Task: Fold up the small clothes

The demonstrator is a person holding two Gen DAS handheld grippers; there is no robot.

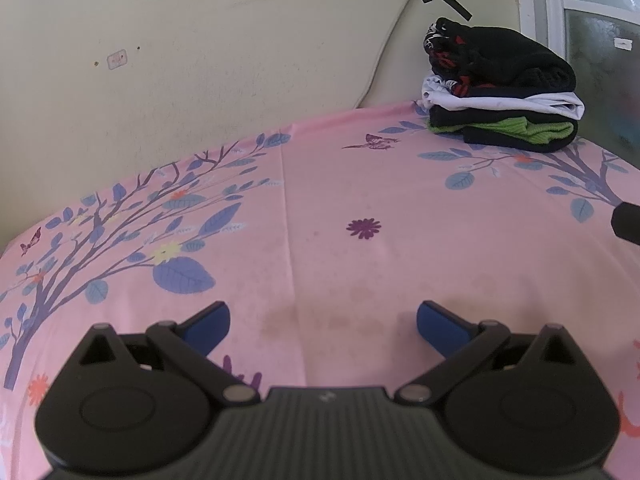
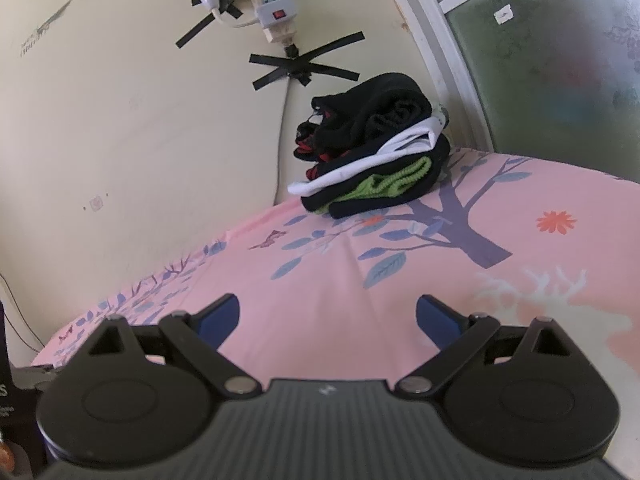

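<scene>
Nearest, the left gripper [image 1: 323, 326] and right gripper [image 2: 327, 320] hover with blue-padded jaws spread wide, holding nothing, above a pink bedsheet printed with trees and flowers [image 1: 340, 184]. Farther back, by the cream wall, sits a stack of folded small clothes [image 2: 372, 160], black, white and green. No unfolded garment shows; fetching one likely comes next.
</scene>
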